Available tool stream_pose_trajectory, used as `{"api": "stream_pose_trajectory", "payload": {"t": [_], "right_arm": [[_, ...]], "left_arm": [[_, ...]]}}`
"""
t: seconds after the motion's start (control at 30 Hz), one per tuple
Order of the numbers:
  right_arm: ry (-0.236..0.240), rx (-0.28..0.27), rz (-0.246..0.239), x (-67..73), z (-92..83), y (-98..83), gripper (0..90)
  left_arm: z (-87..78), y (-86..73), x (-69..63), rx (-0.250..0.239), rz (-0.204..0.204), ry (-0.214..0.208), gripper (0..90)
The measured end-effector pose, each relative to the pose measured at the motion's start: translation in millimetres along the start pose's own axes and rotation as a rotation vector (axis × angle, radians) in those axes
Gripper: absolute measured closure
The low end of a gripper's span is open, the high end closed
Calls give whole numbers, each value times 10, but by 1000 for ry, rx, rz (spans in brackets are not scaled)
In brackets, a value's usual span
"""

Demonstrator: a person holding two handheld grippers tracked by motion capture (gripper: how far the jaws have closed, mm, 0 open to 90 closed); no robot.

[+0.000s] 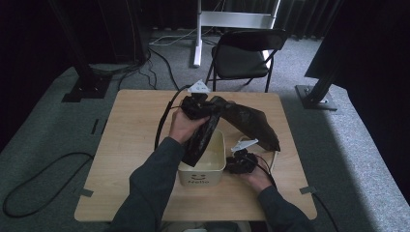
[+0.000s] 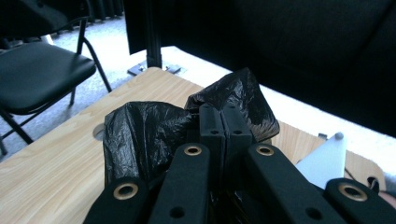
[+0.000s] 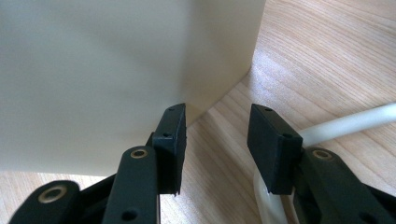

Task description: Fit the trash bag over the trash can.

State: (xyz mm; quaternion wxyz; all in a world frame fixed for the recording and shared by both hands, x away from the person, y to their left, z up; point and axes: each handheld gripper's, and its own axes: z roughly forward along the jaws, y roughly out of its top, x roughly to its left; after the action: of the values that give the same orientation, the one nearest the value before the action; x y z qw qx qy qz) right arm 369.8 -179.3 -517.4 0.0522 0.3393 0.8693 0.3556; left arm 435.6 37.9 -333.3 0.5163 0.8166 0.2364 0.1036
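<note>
A crumpled black plastic bag (image 1: 247, 121) hangs over the table. My left gripper (image 1: 197, 106) is lifted above a cream bin (image 1: 200, 177) and is shut on the bag's edge. One fold of the bag droops into the bin and the rest spreads to the right. In the left gripper view the jaws (image 2: 224, 122) are pressed together with the bag (image 2: 140, 135) bunched around them. My right gripper (image 1: 241, 163) rests low on the table beside the bin's right wall. It stands open (image 3: 217, 126), with the bin's wall (image 3: 116, 70) by its left jaw and nothing gripped.
The bin carries a smiley face and the word Hello on its front. A white cord (image 3: 345, 123) lies on the wooden table (image 1: 130, 145) by my right gripper. A black folding chair (image 1: 246, 53) stands behind the table. Black cables and stand bases lie on the floor at left.
</note>
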Motion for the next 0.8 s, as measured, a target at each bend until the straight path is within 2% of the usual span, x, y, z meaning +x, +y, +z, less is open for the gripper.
{"api": "stream_pose_trajectory", "payload": {"t": [0.27,0.5,0.63,0.67,0.8], "right_arm": [[-5,4,-5,-10,-10,-11,567],[-10,0,-6,-18,-21,-16,566],[-9,2,-3,-17,-23,-18,566],[-10,1,-5,-18,-24,-18,566],[-11,2,-3,-18,-25,-18,566]], "left_arm": [[73,-1,8,-2,-11,-8,896],[44,-59,23,37,17,10,896],[6,-118,40,34,18,13,896],[-23,-189,77,34,6,18,895],[-84,-307,136,36,-15,28,895]]}}
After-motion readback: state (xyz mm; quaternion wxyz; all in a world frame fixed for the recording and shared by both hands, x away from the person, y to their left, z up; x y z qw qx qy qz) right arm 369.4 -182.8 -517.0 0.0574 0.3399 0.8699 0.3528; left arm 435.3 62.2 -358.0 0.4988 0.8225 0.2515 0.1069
